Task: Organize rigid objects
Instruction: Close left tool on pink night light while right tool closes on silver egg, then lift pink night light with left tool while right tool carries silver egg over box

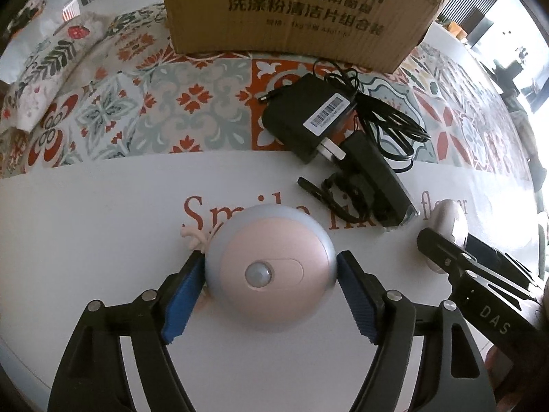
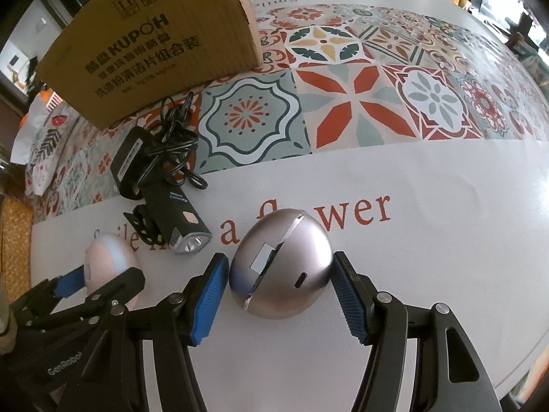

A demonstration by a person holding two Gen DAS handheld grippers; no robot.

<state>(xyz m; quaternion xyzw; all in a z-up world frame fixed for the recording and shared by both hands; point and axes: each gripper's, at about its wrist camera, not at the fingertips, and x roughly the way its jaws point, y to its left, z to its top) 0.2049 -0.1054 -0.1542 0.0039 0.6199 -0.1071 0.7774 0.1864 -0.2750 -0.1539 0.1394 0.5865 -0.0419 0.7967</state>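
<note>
A round pink-and-white sensor light lies on the white tablecloth between the blue pads of my left gripper. The pads stand just beside its rim without pressing, so that gripper is open. A silver egg-shaped device sits between the pads of my right gripper, and both pads touch its sides. In the left wrist view the right gripper and the silver device appear at the right. The right wrist view shows the left gripper around the sensor light at the lower left.
A black bike light and a black power adapter with a tangled cable lie just beyond the grippers. Behind them stands a cardboard box. A folded floral cloth lies at the far left. The patterned tablecloth stretches to the right.
</note>
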